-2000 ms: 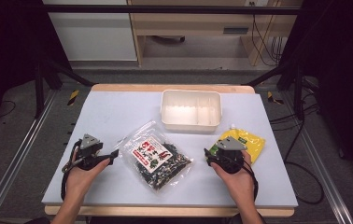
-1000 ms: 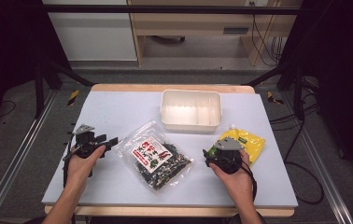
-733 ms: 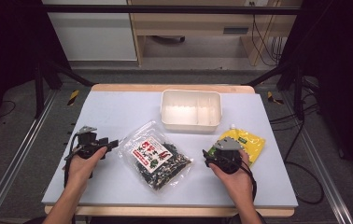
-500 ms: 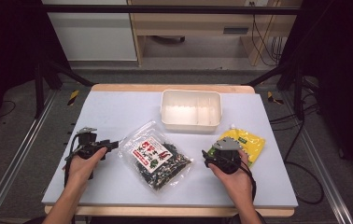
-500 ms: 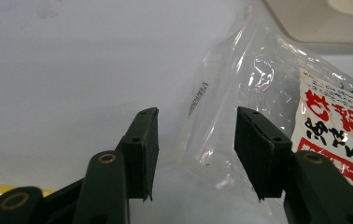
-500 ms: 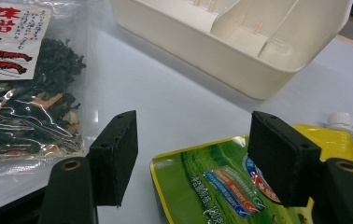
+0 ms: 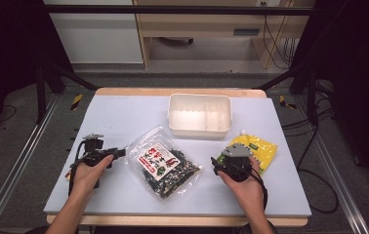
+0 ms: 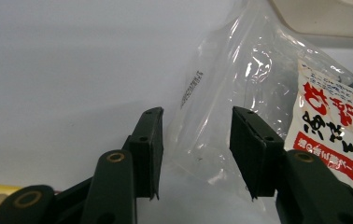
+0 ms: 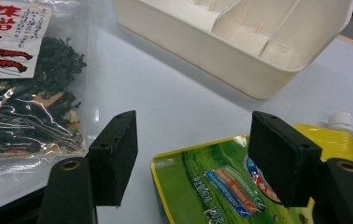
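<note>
seaweed bag lies at centre of the high view, on the pale table, its long axis running from upper left to lower right. left gripper sits just left of the bag's upper-left corner, jaws pointing right at it. in the left gripper view the clear sealed edge of the bag lies between the two jaws, which have just been closing; the pads stand apart and do not yet press the film. right gripper rests right of the bag, over the near corner of the yellow-green spout pouch; its jaws stand wide, gripping nothing. left hand is judged nearer to a grasp. white divided tray stands above the bag in the frame.
</note>
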Demonstrator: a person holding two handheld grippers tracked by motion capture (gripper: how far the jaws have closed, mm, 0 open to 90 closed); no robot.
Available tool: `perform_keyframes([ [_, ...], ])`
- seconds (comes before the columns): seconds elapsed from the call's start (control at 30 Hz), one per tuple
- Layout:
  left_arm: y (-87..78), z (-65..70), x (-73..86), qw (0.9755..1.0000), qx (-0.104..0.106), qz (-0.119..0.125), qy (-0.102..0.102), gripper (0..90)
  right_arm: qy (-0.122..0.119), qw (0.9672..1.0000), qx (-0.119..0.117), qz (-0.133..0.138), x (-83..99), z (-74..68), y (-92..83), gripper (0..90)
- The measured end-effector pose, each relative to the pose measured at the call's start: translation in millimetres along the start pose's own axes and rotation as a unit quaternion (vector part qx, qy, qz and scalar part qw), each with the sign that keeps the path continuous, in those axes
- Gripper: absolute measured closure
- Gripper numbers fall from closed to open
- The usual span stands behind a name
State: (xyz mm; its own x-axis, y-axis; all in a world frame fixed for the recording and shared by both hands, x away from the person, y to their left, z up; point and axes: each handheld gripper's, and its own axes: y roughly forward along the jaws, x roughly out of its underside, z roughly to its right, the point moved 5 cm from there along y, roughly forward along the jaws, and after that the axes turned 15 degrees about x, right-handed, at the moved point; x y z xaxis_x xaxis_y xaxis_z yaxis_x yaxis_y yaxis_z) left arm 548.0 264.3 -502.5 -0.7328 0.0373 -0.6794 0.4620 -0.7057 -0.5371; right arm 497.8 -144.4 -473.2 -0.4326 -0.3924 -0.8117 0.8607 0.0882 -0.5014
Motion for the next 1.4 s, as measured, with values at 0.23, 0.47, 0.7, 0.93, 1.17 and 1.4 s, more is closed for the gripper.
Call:
perform_keyframes([
  [0.23,-0.5,0.6,-0.4,1.0,0.0,0.002,0.001,63.4,0.003,1.0,-0.001,0.0,-0.3,0.1,-0.1,33.4],
  [0.47,2.6,1.7,-1.7,0.9994,-0.026,-0.007,0.022,72.0,0.003,1.0,-0.001,-0.001,-0.3,-0.5,-0.1,33.4],
  [0.7,7.1,0.6,-2.8,0.9991,-0.033,-0.011,0.024,75.4,0.001,1.0,0.0,0.002,-0.7,0.4,0.0,33.4],
  [0.93,8.1,-0.1,-2.9,0.9992,-0.035,-0.008,0.019,74.8,0.001,1.0,0.0,0.003,-0.8,0.3,-0.3,33.4],
  [1.17,9.6,-3.3,-3.5,0.9994,-0.032,-0.004,0.011,73.6,0.002,1.0,-0.001,0.001,-0.7,-1.0,0.0,33.3],
  [1.4,12.8,-3.6,-5.0,0.9994,-0.031,-0.007,0.016,76.2,0.001,1.0,-0.001,0.002,-0.6,0.1,0.0,33.3],
])
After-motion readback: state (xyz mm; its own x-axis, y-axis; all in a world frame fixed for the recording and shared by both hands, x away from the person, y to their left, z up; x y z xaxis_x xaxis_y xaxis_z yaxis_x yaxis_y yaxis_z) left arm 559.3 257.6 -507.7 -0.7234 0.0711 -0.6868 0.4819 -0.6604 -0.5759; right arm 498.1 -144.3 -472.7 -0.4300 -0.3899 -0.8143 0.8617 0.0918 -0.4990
